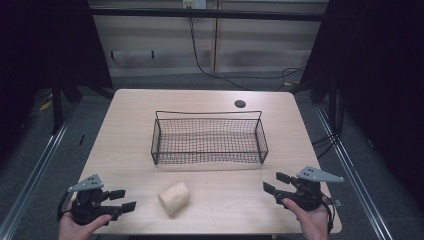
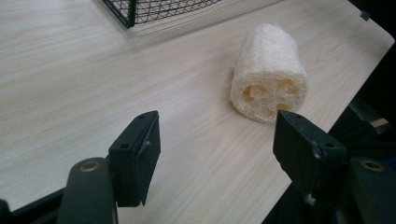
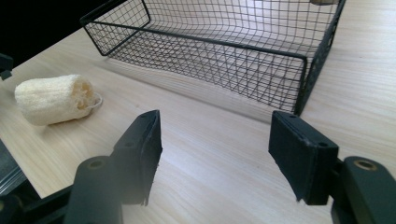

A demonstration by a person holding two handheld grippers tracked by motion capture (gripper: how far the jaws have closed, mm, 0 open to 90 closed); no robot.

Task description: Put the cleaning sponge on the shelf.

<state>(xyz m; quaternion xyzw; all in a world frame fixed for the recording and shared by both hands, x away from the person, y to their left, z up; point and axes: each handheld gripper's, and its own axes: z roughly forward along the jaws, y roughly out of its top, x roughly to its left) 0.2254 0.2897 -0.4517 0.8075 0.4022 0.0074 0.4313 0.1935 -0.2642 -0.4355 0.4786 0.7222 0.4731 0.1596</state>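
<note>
A pale wood-grain table [image 1: 125,130] with rounded corners stands in a dim room, dark curtains on both sides and cables trailing along the far wall.

At the near left corner of the table, the left gripper [image 1: 126,200] rests in a hand, its black jaws parted with nothing between them; in the left gripper view the same gripper [image 2: 217,154] looks past its spread jaws at the target. Just right of it, near the middle of the near edge, lies the cream-coloured cylindrical loofah sponge [image 1: 174,198] on its side, apart from both grippers and outside the black wire mesh basket [image 1: 156,145], which sits empty at the centre of the table. At the near right corner the right gripper [image 1: 275,184] is held low, jaws likewise apart and empty.

The loofah is light, round and close to the near edge, so a sideways nudge from one jaw could probably roll it off the table. Too hard a squeeze may crush the soft fibre; too light a hold might let it slip. Carried low, it could catch the basket's rim and drag the light basket along.
</note>
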